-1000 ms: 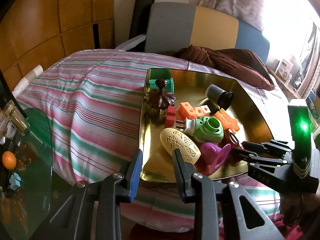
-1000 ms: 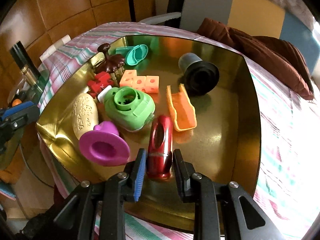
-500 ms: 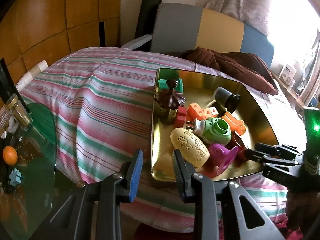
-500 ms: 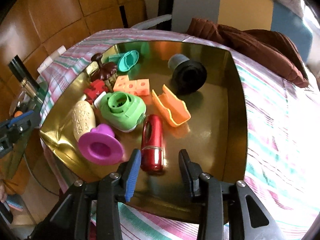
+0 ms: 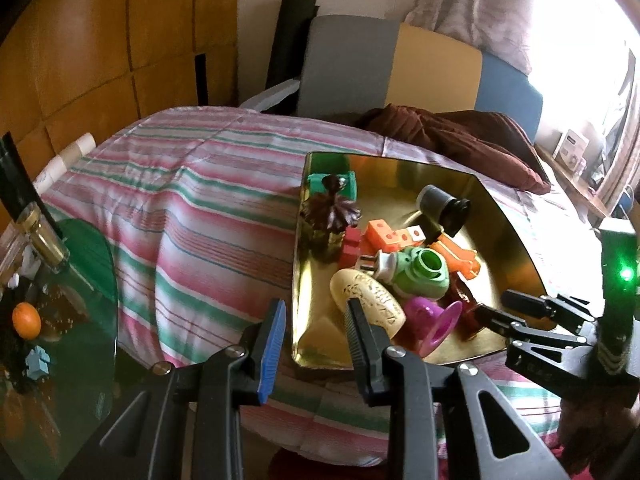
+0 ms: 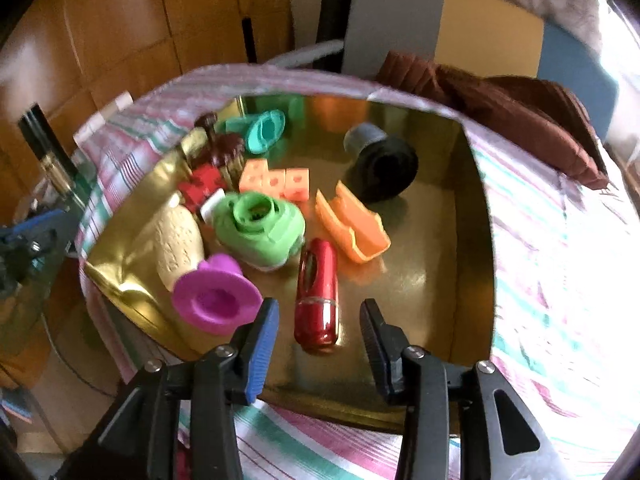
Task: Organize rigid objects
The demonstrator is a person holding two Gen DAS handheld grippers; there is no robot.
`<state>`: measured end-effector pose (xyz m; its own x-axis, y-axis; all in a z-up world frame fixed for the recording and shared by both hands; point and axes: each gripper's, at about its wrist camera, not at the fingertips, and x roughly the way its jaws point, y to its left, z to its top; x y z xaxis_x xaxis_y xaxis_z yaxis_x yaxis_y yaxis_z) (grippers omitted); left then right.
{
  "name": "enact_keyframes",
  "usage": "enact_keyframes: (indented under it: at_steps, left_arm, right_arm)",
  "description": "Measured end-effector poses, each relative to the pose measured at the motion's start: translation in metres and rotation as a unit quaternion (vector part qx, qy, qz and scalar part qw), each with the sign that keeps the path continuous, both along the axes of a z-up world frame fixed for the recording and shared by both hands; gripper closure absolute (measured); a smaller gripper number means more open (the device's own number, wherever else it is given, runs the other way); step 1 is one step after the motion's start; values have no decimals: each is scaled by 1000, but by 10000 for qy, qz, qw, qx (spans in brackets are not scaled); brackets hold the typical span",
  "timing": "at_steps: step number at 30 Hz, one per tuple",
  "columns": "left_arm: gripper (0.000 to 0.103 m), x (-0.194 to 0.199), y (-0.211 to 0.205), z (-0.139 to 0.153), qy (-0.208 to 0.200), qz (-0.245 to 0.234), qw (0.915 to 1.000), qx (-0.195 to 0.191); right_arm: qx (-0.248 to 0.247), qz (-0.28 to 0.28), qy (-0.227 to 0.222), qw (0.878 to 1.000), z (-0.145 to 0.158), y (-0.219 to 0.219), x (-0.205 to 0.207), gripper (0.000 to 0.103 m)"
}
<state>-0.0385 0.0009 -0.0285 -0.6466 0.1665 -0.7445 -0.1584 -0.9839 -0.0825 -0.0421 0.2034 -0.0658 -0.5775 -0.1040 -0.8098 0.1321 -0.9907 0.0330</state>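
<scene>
A gold tray on the striped bedspread holds several rigid objects. A shiny red cylinder lies at its near edge, free, just beyond my right gripper, which is open and empty. Beside it sit a magenta funnel, a green plug-like piece, an orange clip, a cream oval and a black cup. My left gripper is open and empty, hovering at the tray's near left corner. The right gripper also shows in the left wrist view.
A glass side table with an orange ball and a gold-black bottle stands left of the bed. A brown cloth lies behind the tray. Orange cubes, a red block, a teal piece and a brown ornament crowd the tray's back left.
My right gripper opened, let go of the red cylinder, and drew back from it. My left gripper shifted slightly left, still open.
</scene>
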Motion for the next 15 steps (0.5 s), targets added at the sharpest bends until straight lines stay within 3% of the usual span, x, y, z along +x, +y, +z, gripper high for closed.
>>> enact_keyframes:
  at_steps: [4,9,15]
  left_arm:
    - [73,1,12,7,97,-82,9999,-57]
    - [73,4,29,16,279,4,9994,-226]
    - [66,9,43,27,513,61,9986,-100]
  right_arm:
    - [69,-210,373,9991,16,6,10,49]
    - [-27,-696,768,9946,31,18,23,25]
    - [-77,-1200,1073,9869,42,27,34,20]
